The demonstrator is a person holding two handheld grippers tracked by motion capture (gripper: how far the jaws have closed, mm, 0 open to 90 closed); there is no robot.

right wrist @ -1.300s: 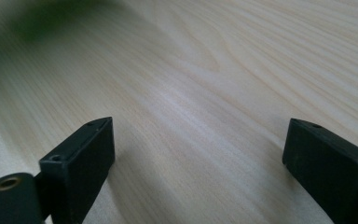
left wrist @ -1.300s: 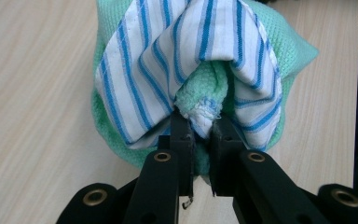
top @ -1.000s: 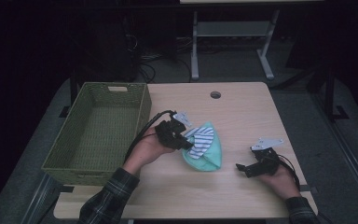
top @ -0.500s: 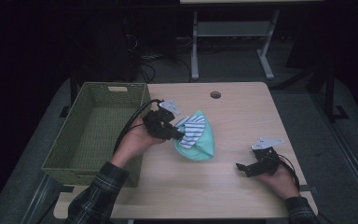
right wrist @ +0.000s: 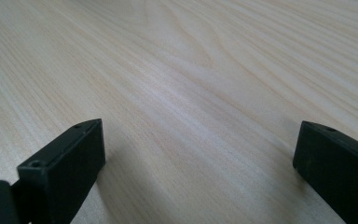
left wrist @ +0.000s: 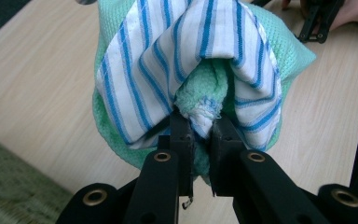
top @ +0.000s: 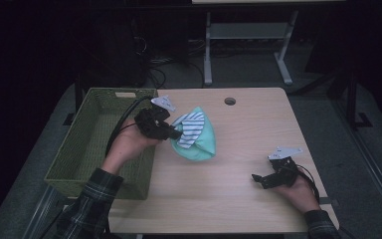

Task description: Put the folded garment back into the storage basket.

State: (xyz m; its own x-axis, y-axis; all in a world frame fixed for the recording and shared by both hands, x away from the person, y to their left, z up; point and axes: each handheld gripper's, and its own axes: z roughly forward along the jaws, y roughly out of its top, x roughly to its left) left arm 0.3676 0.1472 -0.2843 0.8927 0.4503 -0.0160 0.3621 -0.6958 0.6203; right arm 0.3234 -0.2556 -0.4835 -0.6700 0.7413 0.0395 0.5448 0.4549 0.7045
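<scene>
Left tongs [top: 175,132] clamped on bunched cloths [top: 195,134], lifted beside basket [top: 74,149], not yet inside. Basket held nothing. Right tongs [top: 261,180] gaped idle on surface [top: 258,129]. Drop-in remained.

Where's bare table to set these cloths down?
Free: the tabletop between the cloth bundle and the right tongs, and the far right corner past the hole. Crowded: the left edge, where basket and left tongs meet.

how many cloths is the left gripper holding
2: a striped cloth and a green cloth bunched together, both pinched by the left gripper above the table. More could be folded inside.
</scene>
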